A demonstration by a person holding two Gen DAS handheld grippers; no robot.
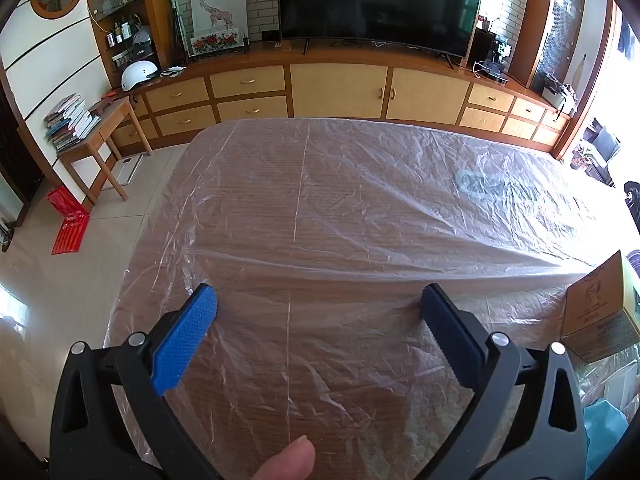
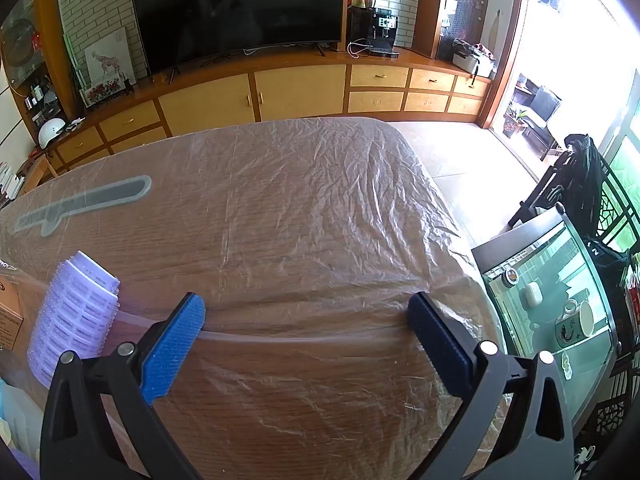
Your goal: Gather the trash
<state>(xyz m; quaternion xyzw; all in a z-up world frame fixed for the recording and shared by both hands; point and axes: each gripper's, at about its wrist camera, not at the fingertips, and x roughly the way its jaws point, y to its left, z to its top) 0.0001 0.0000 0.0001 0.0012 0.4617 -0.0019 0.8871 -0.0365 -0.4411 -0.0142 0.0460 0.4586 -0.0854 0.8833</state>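
item: wooden table under a clear, wrinkled plastic sheet, in a living room with a television on a long cabinet behind it.

left gripper: blue-padded jaws spread wide, nothing between them, hanging over the sheeted tabletop. a thumb tip shows at the bottom edge of the left wrist view.

right gripper: jaws likewise wide apart and empty, over the table's right part, near its rounded corner.

candidate trash, left wrist view: a brown cardboard box at the right edge of the table, with a bit of teal material below it. right wrist view: a lilac hair roller lying just left of the left jaw, beside the same box. a grey printed shape shows on or under the sheet; which, cannot tell. which of these counts as trash is a judgement; the box and the teal scrap seem likeliest.

risks:
- jaws closing low may pinch the loose sheet and drag it, shifting everything on it.
- the roller is round and may roll away if nudged by the left jaw.
- the box looks wide; a grip across its broad face may not fit, and a corner grip may let it swing or slip.
- both grippers reaching for the same cluster may collide.
- a glass-topped side table with a mug stands near on the right; a wide swing there could knock it.
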